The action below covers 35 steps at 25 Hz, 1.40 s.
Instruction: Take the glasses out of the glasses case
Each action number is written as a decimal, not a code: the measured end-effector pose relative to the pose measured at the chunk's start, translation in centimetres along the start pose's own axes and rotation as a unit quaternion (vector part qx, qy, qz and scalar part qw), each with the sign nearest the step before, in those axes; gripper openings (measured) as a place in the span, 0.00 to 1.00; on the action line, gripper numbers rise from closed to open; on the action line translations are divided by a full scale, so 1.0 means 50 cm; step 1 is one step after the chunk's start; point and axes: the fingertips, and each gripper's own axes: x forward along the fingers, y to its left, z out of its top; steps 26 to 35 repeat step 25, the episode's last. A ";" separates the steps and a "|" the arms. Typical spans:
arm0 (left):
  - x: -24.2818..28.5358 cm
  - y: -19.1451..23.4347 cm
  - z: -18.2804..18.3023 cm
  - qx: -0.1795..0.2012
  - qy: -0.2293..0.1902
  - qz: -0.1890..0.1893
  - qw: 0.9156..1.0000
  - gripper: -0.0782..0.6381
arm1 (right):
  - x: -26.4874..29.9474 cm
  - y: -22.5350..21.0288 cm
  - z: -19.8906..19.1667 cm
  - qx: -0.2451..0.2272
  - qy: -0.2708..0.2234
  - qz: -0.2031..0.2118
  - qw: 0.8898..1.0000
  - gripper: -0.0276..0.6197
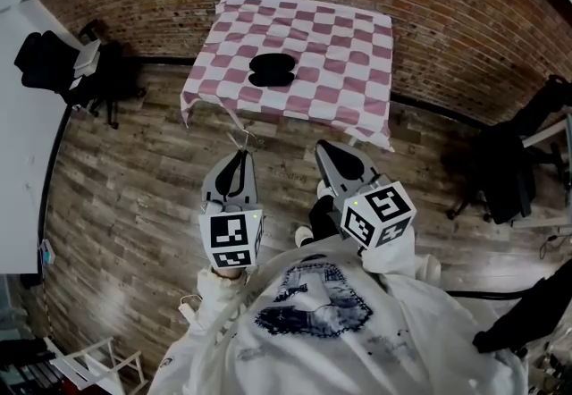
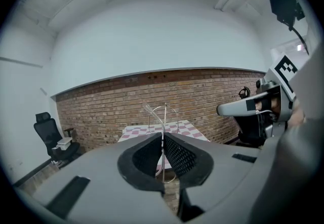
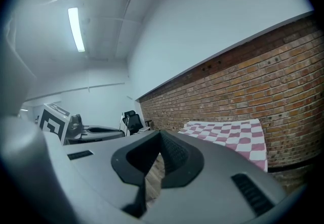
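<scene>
So that nothing drops, thin wire glasses (image 2: pixel 163 115) are pinched in the left claw (image 2: pixel 163 157).
The right claw (image 3: pixel 159 154) is shut and empty; the black oval case (image 1: pixel 273 70) sits at twelve o'clock.

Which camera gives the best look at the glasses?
The left gripper view: the glasses stand close-up, pinched in the left tool. The head view shows only faint wire; the right gripper view, nothing.

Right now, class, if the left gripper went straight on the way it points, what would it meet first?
Probably the near edge of the checkered tablecloth, though depth is unclear; the glasses in the left gripper would touch first.
</scene>
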 end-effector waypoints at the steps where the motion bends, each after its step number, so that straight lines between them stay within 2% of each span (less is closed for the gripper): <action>1: -0.002 -0.001 0.000 0.000 0.000 0.001 1.000 0.15 | -0.002 -0.001 0.000 0.000 -0.001 0.000 1.000 0.06; 35: -0.007 -0.006 -0.012 -0.009 0.005 -0.004 1.000 0.15 | -0.003 0.004 0.001 -0.005 -0.004 0.004 1.000 0.06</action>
